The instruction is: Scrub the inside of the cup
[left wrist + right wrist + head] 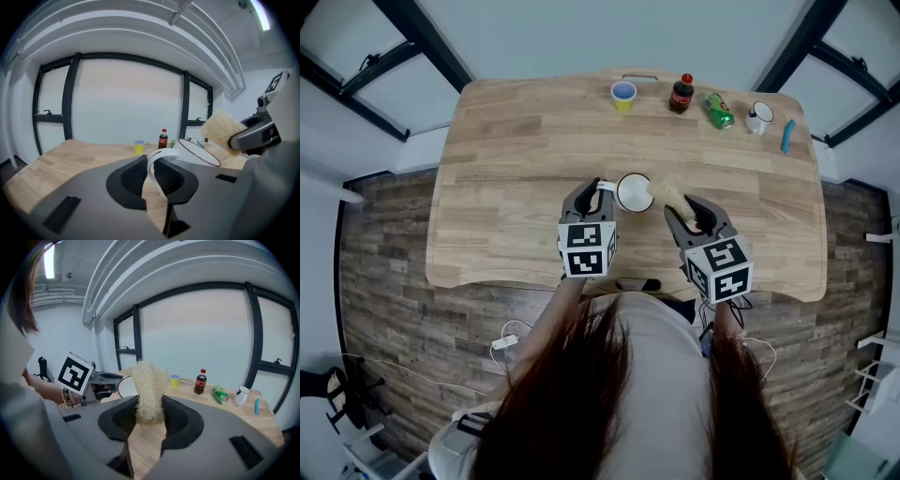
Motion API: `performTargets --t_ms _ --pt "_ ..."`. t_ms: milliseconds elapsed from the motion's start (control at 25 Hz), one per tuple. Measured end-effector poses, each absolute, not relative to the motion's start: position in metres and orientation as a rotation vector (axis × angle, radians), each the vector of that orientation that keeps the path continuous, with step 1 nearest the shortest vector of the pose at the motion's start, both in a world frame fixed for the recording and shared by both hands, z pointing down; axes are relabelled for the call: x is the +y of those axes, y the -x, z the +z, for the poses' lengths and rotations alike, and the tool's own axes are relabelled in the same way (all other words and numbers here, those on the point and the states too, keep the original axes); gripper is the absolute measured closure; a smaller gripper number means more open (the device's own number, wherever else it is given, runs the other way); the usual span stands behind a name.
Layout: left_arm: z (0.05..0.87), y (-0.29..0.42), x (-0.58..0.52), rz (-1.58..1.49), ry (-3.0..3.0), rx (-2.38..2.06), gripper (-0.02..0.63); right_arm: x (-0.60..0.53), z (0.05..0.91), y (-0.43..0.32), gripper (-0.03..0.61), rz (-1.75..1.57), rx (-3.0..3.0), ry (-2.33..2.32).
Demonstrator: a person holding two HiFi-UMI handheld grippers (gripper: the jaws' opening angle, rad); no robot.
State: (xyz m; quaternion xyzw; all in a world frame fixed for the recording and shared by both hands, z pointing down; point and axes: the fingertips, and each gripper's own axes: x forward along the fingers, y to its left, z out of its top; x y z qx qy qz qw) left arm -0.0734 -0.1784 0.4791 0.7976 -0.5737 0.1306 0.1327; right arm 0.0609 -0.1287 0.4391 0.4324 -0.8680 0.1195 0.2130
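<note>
She has the white cup over the near middle of the wooden table. The left gripper is pinched on its looped handle, and the cup is tipped so its mouth faces the other tool. The right gripper is clamped on a straw-coloured fibrous scrubber, which sits right at the cup's rim and not yet inside; whether it touches I can't tell. To my eye the step in hand is getting the scrubber in. It wants to go straight through the mouth and then sweep round the wall and down to the base, while the left grip stays firm. A thin handle held between 2 pads could let the cup twist under sideways pressure. The cup looks empty, plain white inside. Along the far edge stand 4 more containers. There is a yellow cup whose inside shows bluish, contents unclear. Next come a cola bottle dark with drink under a red cap, a green can lying on its side, and a small white mug whose inside I can't see into.
</note>
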Motion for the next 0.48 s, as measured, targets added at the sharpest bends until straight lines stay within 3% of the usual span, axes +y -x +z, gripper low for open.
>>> performTargets --t_ms 480 --pt "0.471 0.073 -0.177 0.457 -2.372 -1.7 0.568 -0.121 0.446 -0.045 0.431 0.259 -2.358 -1.085"
